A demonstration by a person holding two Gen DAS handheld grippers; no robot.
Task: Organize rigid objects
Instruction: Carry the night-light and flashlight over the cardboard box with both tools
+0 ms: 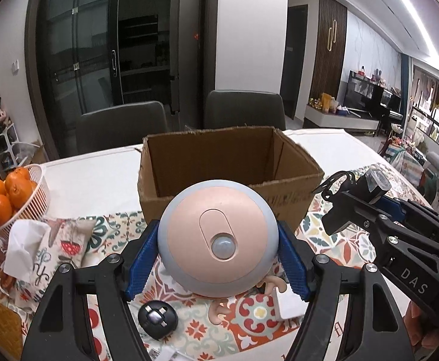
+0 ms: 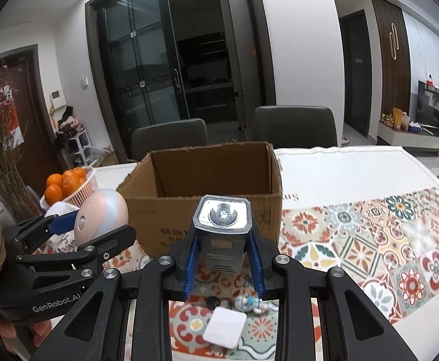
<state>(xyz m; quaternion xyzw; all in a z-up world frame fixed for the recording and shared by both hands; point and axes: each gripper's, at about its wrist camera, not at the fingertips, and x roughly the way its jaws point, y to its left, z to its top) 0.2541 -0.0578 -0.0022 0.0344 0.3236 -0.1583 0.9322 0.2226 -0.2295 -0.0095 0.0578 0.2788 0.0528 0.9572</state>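
My left gripper (image 1: 218, 258) is shut on a round pink-and-grey sensor lamp (image 1: 218, 237), held above the table just before an open cardboard box (image 1: 219, 162). My right gripper (image 2: 223, 258) is shut on a grey square-headed flashlight (image 2: 223, 228), held in front of the same box (image 2: 207, 180). The lamp also shows in the right wrist view (image 2: 102, 213), and the flashlight in the left wrist view (image 1: 369, 189). On the patterned cloth below lie a white square block (image 2: 225, 326), a black round gadget (image 1: 158, 319), a small pale figure (image 1: 219, 310) and a blue-white figure (image 2: 251, 303).
A white basket of oranges (image 1: 12, 198) stands at the table's left. A tissue pouch (image 1: 54, 246) lies beside it. Two dark chairs (image 1: 243, 108) stand behind the table. The white tabletop (image 2: 354, 168) stretches to the right of the box.
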